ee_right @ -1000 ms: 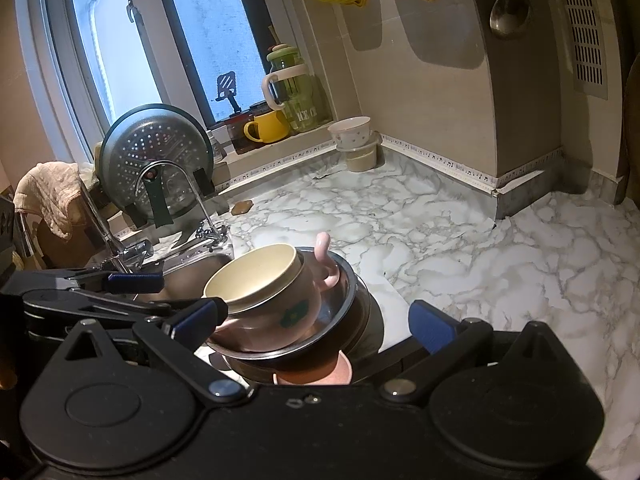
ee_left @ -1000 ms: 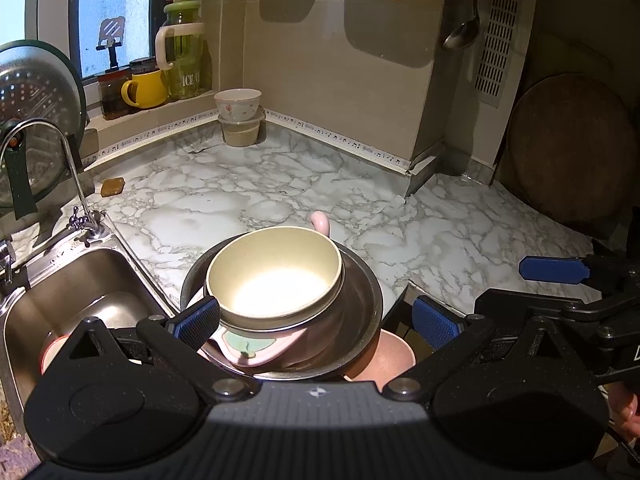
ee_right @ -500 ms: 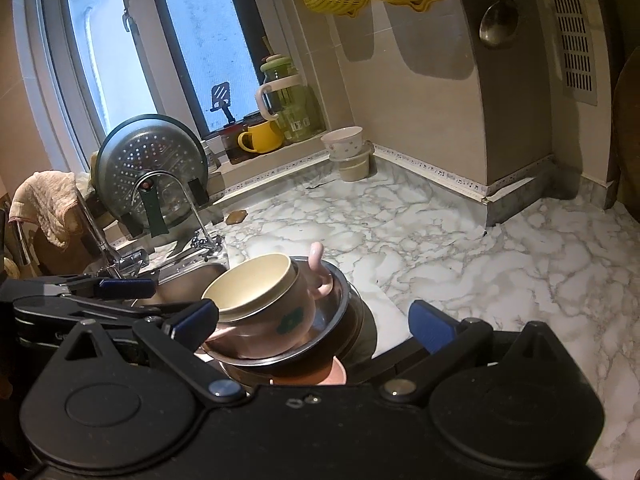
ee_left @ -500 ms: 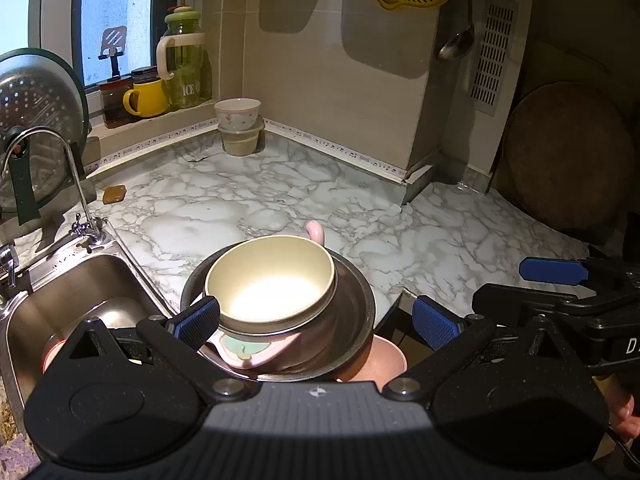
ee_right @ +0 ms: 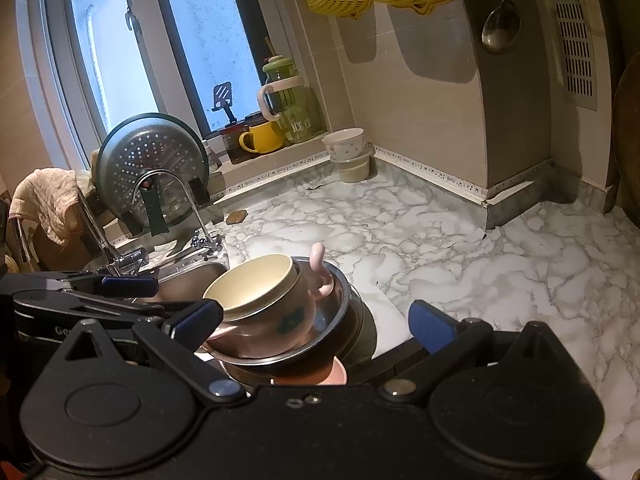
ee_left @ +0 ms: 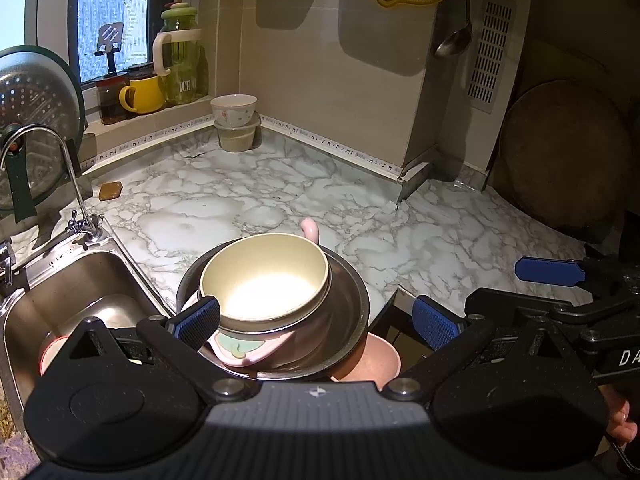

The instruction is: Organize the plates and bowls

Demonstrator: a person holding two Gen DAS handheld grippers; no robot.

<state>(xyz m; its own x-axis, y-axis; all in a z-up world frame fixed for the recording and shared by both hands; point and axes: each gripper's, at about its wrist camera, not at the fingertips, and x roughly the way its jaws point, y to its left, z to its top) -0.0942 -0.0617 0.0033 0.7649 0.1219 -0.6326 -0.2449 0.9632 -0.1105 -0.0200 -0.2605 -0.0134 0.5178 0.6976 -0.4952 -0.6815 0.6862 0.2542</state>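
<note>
A stack of dishes stands at the counter's front edge beside the sink. A cream bowl (ee_left: 264,280) sits on top, tilted, inside a pink handled dish (ee_left: 244,350), inside a steel bowl (ee_left: 352,304), over a pink bowl (ee_left: 376,364). In the right wrist view the cream bowl (ee_right: 252,284) leans left in the pink dish (ee_right: 276,320) and steel bowl (ee_right: 340,292). My left gripper (ee_left: 316,318) is open, its jaws on either side of the stack. My right gripper (ee_right: 316,316) is open around the same stack. Neither gripper holds anything.
A steel sink (ee_left: 76,304) with a tap (ee_left: 60,168) lies left of the stack. Two stacked small bowls (ee_left: 235,122) stand in the far corner. A yellow mug (ee_left: 144,94) and green jar (ee_left: 180,64) sit on the sill. A round wooden board (ee_left: 564,156) leans at right.
Both cameras have tilted up slightly, so the stack sits lower in each view. The jaws stay open and the dishes have not moved.
</note>
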